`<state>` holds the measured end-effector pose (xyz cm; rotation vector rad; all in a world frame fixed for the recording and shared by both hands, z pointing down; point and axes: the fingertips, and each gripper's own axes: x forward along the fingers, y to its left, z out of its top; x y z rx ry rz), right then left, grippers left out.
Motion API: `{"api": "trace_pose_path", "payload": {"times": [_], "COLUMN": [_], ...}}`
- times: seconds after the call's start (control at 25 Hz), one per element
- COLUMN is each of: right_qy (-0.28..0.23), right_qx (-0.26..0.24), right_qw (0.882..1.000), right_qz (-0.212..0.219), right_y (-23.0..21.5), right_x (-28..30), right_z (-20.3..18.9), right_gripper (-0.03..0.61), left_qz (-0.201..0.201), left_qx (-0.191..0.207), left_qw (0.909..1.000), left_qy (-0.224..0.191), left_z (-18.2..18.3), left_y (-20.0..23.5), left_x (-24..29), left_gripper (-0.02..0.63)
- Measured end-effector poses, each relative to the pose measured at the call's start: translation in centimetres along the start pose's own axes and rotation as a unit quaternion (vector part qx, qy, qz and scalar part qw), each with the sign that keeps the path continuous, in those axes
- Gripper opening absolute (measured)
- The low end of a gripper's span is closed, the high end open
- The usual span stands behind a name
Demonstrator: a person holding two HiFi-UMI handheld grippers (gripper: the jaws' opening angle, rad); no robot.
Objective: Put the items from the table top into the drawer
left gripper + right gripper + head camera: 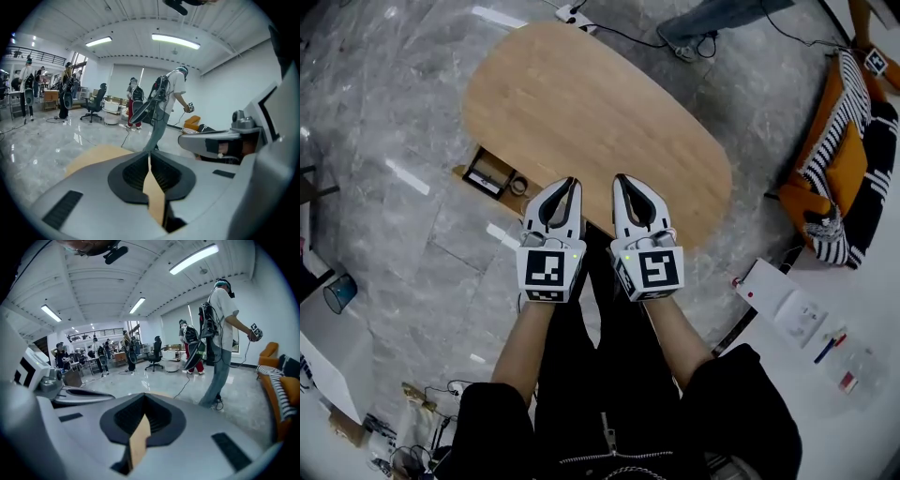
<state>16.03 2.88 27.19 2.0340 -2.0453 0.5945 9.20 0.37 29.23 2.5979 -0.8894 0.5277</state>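
Head view: left gripper (572,183), right gripper (621,179) closed.

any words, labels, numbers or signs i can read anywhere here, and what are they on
No readable words or numbers in any view.
Left gripper and right gripper: each cube bears black-and-white square markers, patterns only, no letters.
Square marker at the head view's top right: pattern only.
White sheet at lower right: its print is too small to read.

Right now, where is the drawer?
In the head view, the open drawer sticks out below the wooden table at its left edge, up and left of the left hand-held gripper.
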Motion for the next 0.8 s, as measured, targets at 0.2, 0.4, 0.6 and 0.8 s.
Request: {"api": "trace_pose_path", "payload": {"times": [0.2,0.4,0.6,0.8], "right_qy": [0.01,0.015,0.015,0.015], "right_qx": [-0.007,-0.005,-0.006,-0.003], "right_qw": [1.0,1.0,1.0,1.0], "right_qz": [0.004,0.004,0.012,0.016], "right_y": [0.4,0.6,1.2,1.6], "right_x": [-0.9,-2.0,-2.2,-1.6], "right_z": [0.5,0.9,1.2,1.0], "right_gripper": [0.009,0.008,0.009,0.008], "left_qz": [0.006,0.014,0.016,0.017], "left_qx": [0.005,0.003,0.002,-0.003], "left_qw": [1.0,0.9999,0.9998,0.9998], "left_qy": [0.004,0.007,0.006,0.009], "left_z": [1.0,1.4,1.4,0.5], "left_y": [-0.2,-0.2,-0.6,-0.4], "left_x": [-0.9,-2.0,-2.6,-2.4], "left_gripper": [0.026,0.026,0.026,0.026]}}
